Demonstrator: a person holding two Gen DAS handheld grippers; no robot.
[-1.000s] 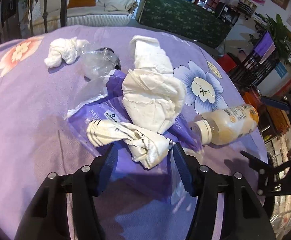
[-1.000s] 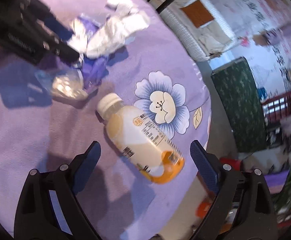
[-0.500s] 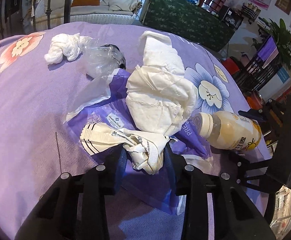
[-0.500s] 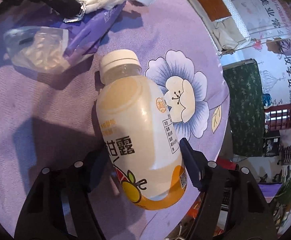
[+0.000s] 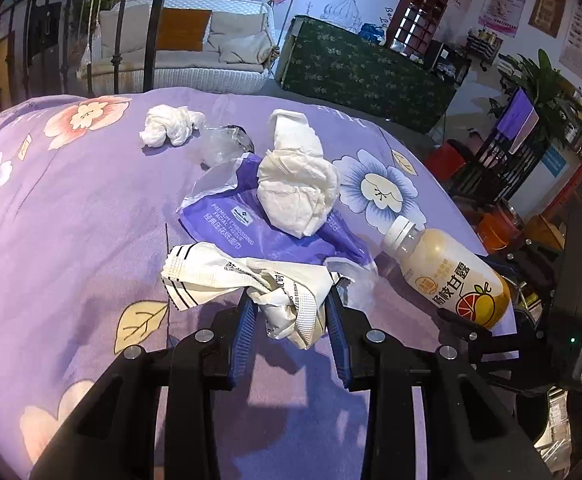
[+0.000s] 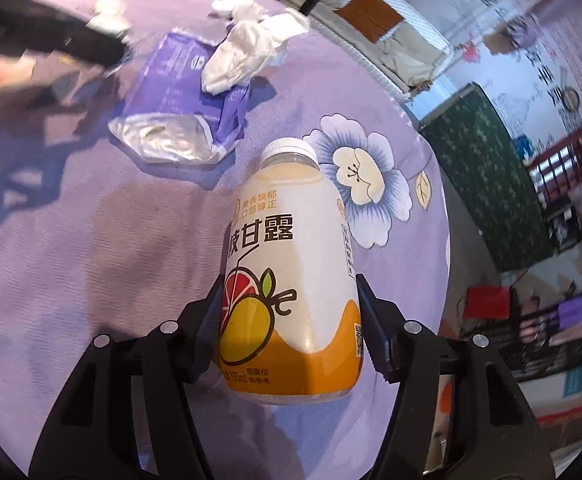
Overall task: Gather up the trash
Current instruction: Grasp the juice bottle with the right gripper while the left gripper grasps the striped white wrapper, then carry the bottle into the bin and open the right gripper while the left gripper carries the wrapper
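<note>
Left hand-held gripper (image 5: 290, 312): jaws have just been closing and are now clamped on the crumpled white wrapper (image 5: 251, 280), pads pressing it from both sides. One end of the wrapper fans out to the left of the jaws, over the purple floral cloth (image 5: 71, 220).

Landmark: purple tissue pack (image 5: 243, 228), lying flat on the cloth.
- Wrapper: at the pack's near edge, overlapping it.
- Large white tissue wad (image 5: 297, 184): resting on the pack's far right part.
- Clear crumpled plastic (image 5: 221, 146): just beyond the pack's far corner.
- Small white tissue ball (image 5: 167, 126): beyond the pack, to the left of the clear plastic.
- Juice bottle (image 5: 447, 272): right of the pack, on its side, white cap pointing toward the pack.

Right hand-held gripper (image 6: 289, 312): jaws have just been closing; both pads sit against the lower sides of the juice bottle (image 6: 291, 280), clamped on it. Whether the bottle is off the cloth, cannot tell.
</note>
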